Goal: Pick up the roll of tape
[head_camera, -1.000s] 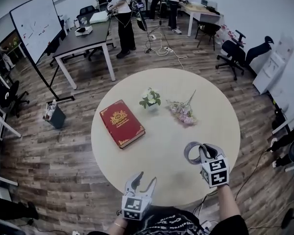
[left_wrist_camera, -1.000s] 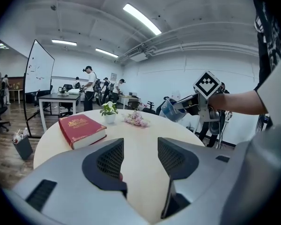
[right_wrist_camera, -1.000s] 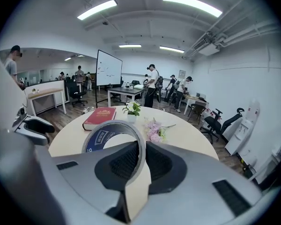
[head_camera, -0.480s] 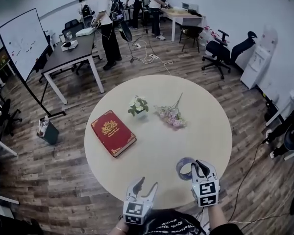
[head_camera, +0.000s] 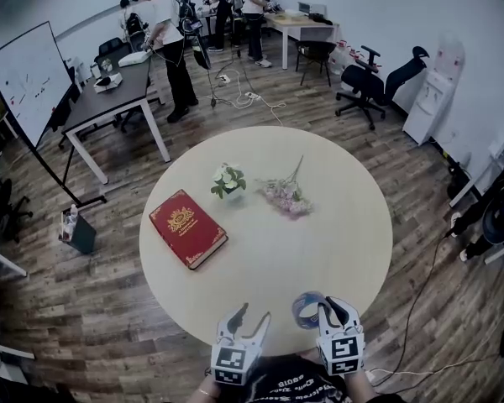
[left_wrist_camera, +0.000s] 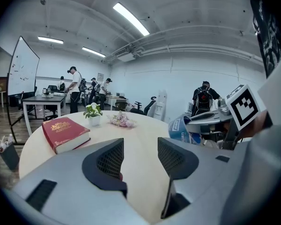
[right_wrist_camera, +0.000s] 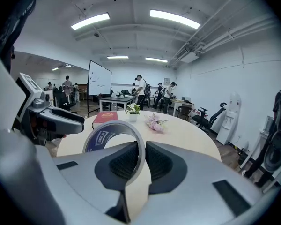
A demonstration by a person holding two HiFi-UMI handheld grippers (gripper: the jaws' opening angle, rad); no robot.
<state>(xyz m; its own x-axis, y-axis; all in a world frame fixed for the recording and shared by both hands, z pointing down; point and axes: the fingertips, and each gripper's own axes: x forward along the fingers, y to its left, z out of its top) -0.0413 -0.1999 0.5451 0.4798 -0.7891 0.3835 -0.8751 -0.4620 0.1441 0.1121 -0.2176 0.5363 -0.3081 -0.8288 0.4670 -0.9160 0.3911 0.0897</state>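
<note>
The roll of tape (right_wrist_camera: 113, 137), a clear ring with a blue-printed core, stands upright between the jaws of my right gripper (right_wrist_camera: 141, 162), which is shut on its wall. In the head view the tape roll (head_camera: 306, 307) hangs over the near edge of the round table (head_camera: 336, 233), just ahead of the right gripper (head_camera: 334, 311). My left gripper (head_camera: 250, 316) is beside it at the near edge, open and holding nothing. From the left gripper view the open left gripper (left_wrist_camera: 139, 157) points across the table, with the tape roll (left_wrist_camera: 181, 130) at the right.
A red book (head_camera: 187, 227), a small potted plant (head_camera: 227, 180) and a pink flower bunch (head_camera: 286, 194) lie on the table's far half. Beyond it are a dark desk (head_camera: 109, 91), a whiteboard (head_camera: 21, 78), office chairs (head_camera: 365, 82), floor cables and several people.
My right gripper has drawn back toward the near edge of the table with the tape roll in it. The left gripper has barely moved. The head view has shifted.
</note>
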